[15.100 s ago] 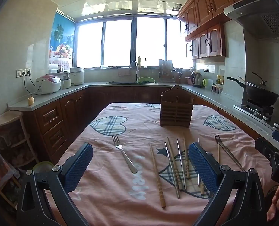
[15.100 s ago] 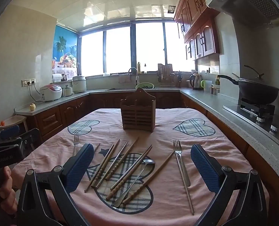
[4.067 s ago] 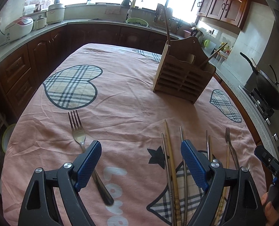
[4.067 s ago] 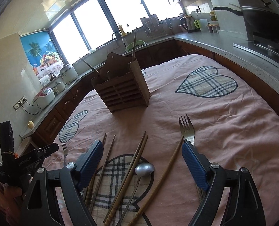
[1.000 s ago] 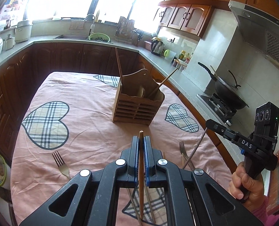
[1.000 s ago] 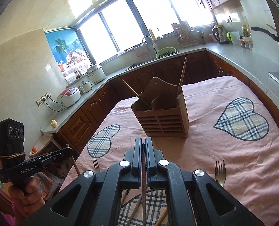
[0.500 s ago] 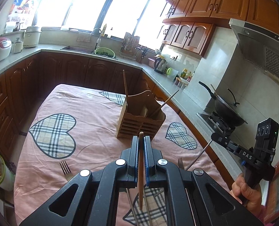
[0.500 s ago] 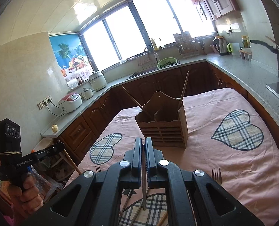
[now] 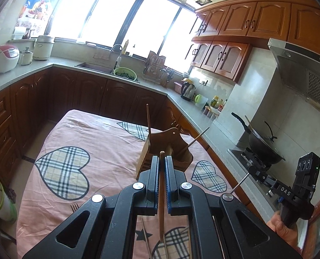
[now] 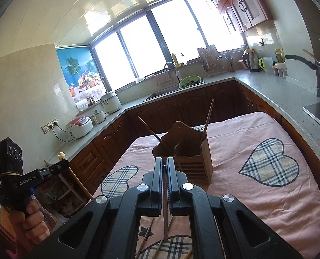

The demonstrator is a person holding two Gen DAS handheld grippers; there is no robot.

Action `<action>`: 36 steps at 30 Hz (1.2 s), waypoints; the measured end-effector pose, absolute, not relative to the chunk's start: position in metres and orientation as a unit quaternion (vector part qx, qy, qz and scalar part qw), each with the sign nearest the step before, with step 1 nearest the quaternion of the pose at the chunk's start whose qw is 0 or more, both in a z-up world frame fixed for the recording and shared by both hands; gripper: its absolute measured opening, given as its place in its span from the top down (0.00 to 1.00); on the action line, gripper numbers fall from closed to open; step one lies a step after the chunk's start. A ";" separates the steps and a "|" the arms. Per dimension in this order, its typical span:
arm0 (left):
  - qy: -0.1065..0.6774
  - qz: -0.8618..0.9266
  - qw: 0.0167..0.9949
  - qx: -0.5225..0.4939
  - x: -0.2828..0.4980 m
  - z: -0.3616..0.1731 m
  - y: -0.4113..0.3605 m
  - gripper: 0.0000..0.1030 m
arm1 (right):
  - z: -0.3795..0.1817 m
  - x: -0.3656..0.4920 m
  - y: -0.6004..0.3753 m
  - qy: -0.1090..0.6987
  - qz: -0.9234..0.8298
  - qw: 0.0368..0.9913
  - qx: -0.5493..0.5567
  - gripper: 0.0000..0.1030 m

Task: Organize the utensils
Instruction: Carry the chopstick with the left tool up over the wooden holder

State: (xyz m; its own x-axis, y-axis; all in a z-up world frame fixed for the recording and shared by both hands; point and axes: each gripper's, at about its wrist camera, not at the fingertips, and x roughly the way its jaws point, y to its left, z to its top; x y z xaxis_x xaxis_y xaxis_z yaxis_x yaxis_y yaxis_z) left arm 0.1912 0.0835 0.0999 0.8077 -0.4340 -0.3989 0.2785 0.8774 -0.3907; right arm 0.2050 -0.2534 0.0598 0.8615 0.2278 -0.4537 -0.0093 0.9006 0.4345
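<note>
My left gripper clamped on a brown wooden chopstick, my right gripper pinching a thin metal chopstick, slatted wooden utensil holder ahead on the pink cloth.

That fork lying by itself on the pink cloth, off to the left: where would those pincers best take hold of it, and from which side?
Probably by its handle, coming straight down from above. The fork lies flat on the tablecloth, so only its narrow sides offer the pads a pinch, one on each. Its handle is hidden behind the left gripper, so the exact spot cannot be judged.
</note>
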 end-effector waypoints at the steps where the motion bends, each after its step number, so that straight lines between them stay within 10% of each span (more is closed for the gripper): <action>1: 0.243 -0.189 0.938 -0.160 0.194 0.101 0.083 0.97 | 0.061 0.207 -0.254 0.254 0.063 0.942 0.213 0.97; 36: 0.163 -0.171 0.959 -0.160 0.365 0.117 0.057 0.97 | 0.111 0.322 -0.312 0.164 0.011 0.965 0.206 0.97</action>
State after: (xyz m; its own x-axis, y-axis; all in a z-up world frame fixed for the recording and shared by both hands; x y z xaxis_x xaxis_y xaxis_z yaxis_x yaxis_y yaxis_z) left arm 0.3650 0.0569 0.1166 0.8889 -0.3789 -0.2575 0.2749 0.8908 -0.3618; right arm 0.3223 -0.3118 0.1106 0.9457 0.0893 -0.3126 0.0464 0.9147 0.4016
